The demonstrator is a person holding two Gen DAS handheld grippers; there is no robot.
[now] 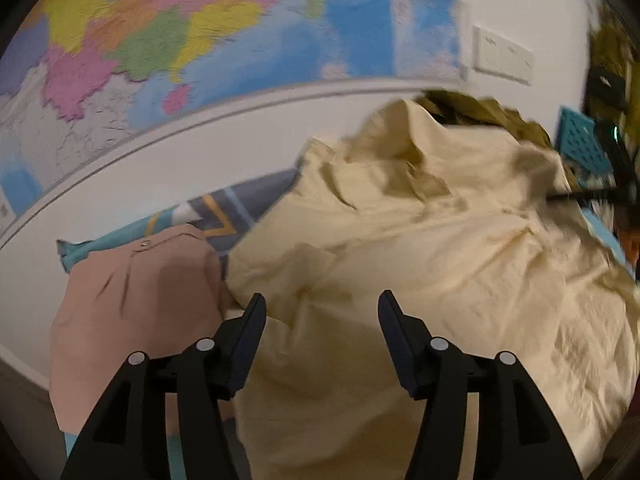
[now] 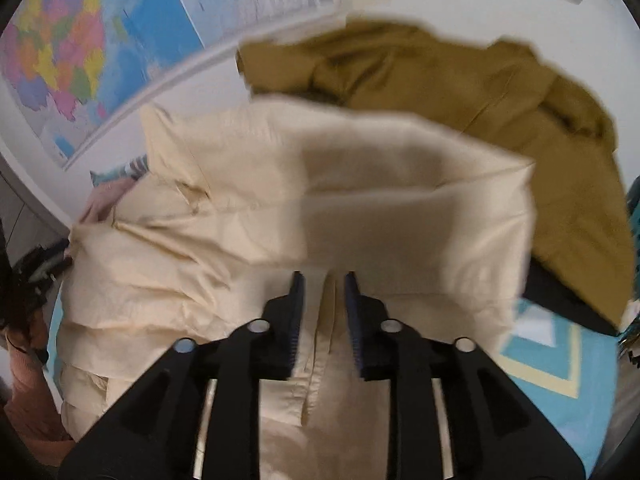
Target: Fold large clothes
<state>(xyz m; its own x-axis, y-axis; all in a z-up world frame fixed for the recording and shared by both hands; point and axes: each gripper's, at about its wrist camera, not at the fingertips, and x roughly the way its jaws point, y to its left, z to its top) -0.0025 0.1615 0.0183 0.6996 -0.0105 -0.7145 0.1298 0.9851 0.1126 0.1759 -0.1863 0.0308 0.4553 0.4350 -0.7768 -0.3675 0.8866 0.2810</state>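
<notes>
Cream garment (image 1: 420, 264) lies crumpled between a pink garment (image 1: 132, 304) and an olive garment (image 2: 500, 128). Left gripper (image 1: 322, 308) hangs wide and empty above it. Right gripper (image 2: 324, 280) is narrow, with a cream fold between the jaws, not pinched.

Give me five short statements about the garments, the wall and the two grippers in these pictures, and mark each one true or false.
1. The left gripper has its jaws apart with nothing pinched between them. True.
2. The cream garment is neatly folded into a flat square. False: it lies rumpled and bunched.
3. A pink garment lies beside the cream one, to its left in the left wrist view. True.
4. The wall behind the clothes is bare. False: a coloured map hangs on it.
5. The olive garment lies nearer the right gripper than the cream one. False: it lies beyond the cream garment, toward the wall.
</notes>
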